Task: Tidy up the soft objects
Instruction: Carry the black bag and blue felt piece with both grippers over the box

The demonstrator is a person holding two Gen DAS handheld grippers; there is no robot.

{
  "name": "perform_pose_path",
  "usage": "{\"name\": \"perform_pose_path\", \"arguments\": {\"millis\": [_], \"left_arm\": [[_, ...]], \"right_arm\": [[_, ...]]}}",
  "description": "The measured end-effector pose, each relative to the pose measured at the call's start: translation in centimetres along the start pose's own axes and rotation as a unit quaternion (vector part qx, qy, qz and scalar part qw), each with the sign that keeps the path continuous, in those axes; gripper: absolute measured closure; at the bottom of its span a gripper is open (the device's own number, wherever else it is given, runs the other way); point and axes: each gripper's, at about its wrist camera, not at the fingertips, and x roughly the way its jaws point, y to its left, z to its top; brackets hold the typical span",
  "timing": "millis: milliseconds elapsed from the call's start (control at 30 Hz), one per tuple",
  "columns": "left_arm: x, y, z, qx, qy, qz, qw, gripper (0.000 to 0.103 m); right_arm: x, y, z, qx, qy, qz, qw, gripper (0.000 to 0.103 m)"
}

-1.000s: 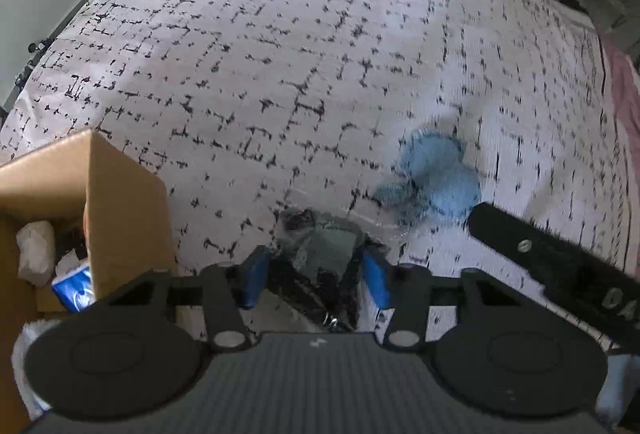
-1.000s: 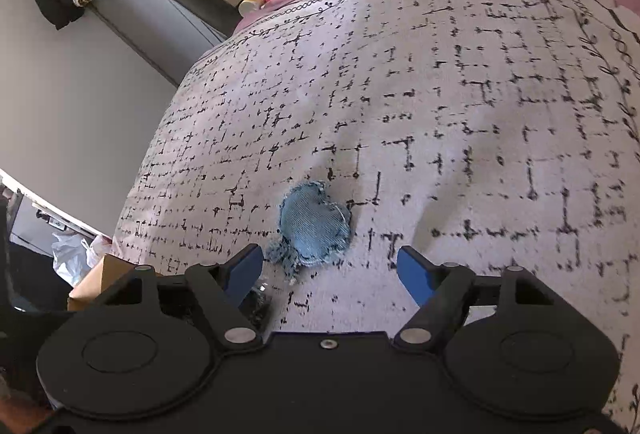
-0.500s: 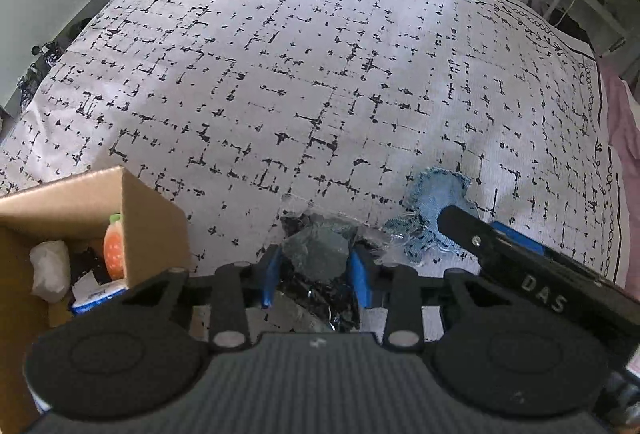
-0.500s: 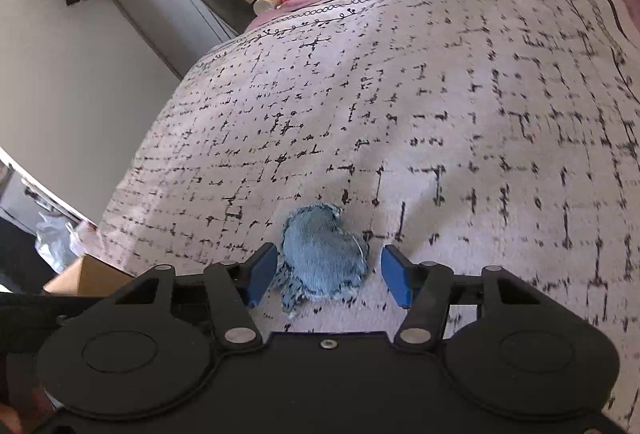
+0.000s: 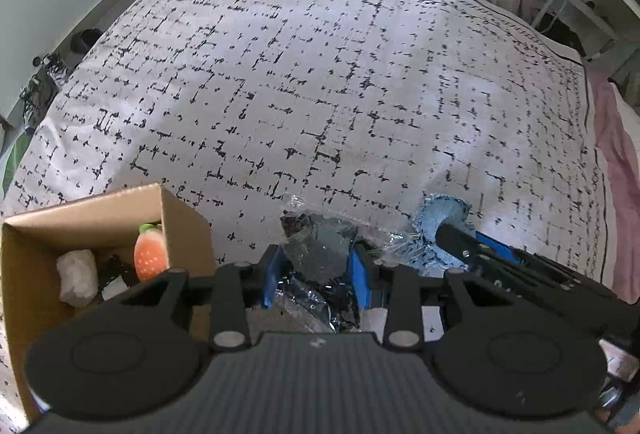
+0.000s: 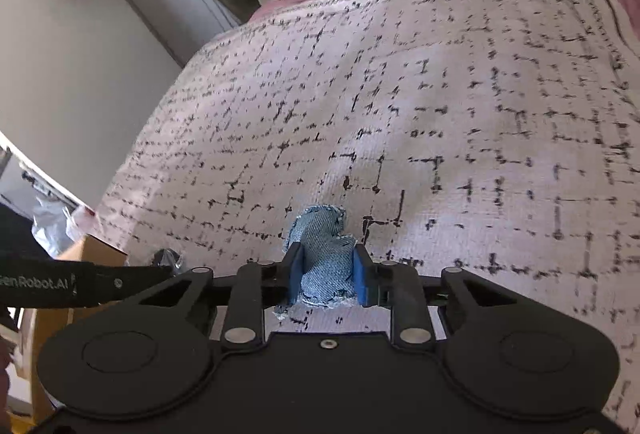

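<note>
White bedspread with black broken-grid print [image 5: 320,81], spread wide across bed. Open brown cardboard box [image 5: 182,230] at near left edge, strawberry-shaped plush [image 5: 150,258] and white soft lump [image 5: 78,276] inside. Left gripper [image 5: 316,272] beside box, clamped on crinkled clear plastic bag of dark grey fabric [image 5: 320,250]. Right gripper [image 6: 326,274] pinching frayed blue denim heart-shaped scrap [image 6: 324,250] against bedspread, just right of bag.
</note>
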Motion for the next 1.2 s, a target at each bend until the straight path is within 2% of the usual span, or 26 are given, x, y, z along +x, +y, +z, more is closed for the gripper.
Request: {"name": "perform_pose_path", "arguments": {"millis": [200, 367, 767, 1200], "left_arm": [[-1.9, 0.2, -0.7, 0.007, -0.005, -0.012, 0.9999, 0.067], [-3.5, 0.8, -1.6, 0.0, -0.016, -0.028, 0.9995, 0.067], [-6.8, 3.5, -3.9, -0.013, -0.038, -0.046, 0.9981, 0.067], [-9.7, 7.5, -5.7, -0.041, -0.06, -0.053, 0.996, 0.067]], "right_arm": [[-3.1, -0.1, -0.3, 0.004, -0.009, -0.027, 1.0, 0.078], [-5.1, 0.8, -0.7, 0.005, -0.014, -0.03, 0.999, 0.077], [-10.5, 4.2, -1.4, -0.013, -0.039, -0.024, 0.999, 0.077], [-12.5, 8.2, -1.8, -0.032, -0.05, -0.005, 0.998, 0.077]]}}
